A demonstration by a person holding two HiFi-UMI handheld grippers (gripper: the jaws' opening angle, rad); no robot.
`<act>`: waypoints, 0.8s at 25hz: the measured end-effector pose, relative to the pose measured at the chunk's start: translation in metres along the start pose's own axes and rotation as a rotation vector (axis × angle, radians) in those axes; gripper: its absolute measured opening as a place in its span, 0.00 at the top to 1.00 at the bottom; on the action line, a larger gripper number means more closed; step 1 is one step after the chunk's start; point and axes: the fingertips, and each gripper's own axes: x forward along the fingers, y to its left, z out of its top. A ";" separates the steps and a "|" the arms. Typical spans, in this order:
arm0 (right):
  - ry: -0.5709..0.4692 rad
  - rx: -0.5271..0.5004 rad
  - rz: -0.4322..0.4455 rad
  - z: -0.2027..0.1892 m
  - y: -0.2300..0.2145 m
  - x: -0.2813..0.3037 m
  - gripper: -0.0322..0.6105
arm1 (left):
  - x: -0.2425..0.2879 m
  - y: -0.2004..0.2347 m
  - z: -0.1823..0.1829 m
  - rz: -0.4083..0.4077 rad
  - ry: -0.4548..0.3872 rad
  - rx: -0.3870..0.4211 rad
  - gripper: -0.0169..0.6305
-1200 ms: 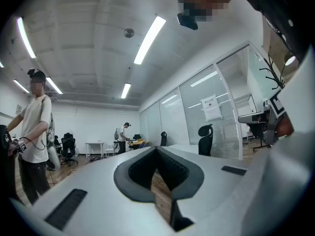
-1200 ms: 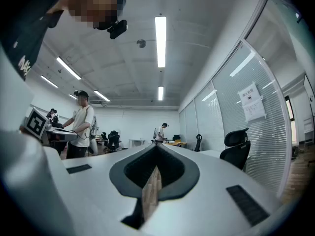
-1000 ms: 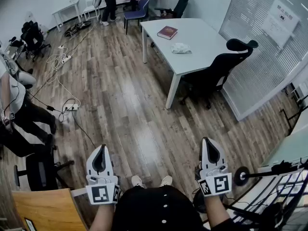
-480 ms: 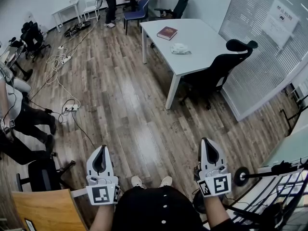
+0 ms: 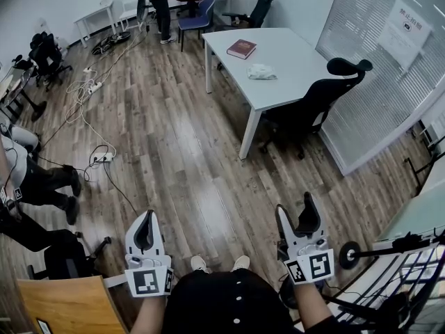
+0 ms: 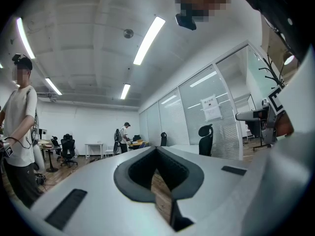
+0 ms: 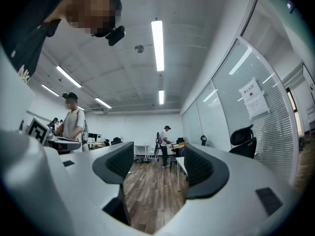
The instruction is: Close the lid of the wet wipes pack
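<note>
White left gripper (image 5: 147, 218) jaws together, empty; white right gripper (image 5: 295, 211) jaws just opened wide, nothing between, above brown wooden floor (image 5: 174, 152).

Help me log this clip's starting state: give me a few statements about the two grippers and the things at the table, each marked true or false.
1. The left gripper has its jaws together. True.
2. The right gripper grips the wet wipes pack. False: its jaws stand apart, having just been opening, with nothing between them. The pack lies on the white table, well away from both grippers.
3. A red book lies on the white table. True.
4. The black chair beside the table lies tipped over. False: it stands upright.
</note>
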 end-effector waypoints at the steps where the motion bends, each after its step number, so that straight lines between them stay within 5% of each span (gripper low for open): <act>1: 0.002 0.002 -0.003 0.000 0.001 0.001 0.46 | 0.000 0.001 0.000 -0.001 0.000 -0.002 0.95; 20: 0.019 -0.017 -0.070 -0.019 0.054 0.016 0.46 | -0.005 0.058 -0.013 -0.074 -0.014 -0.002 0.95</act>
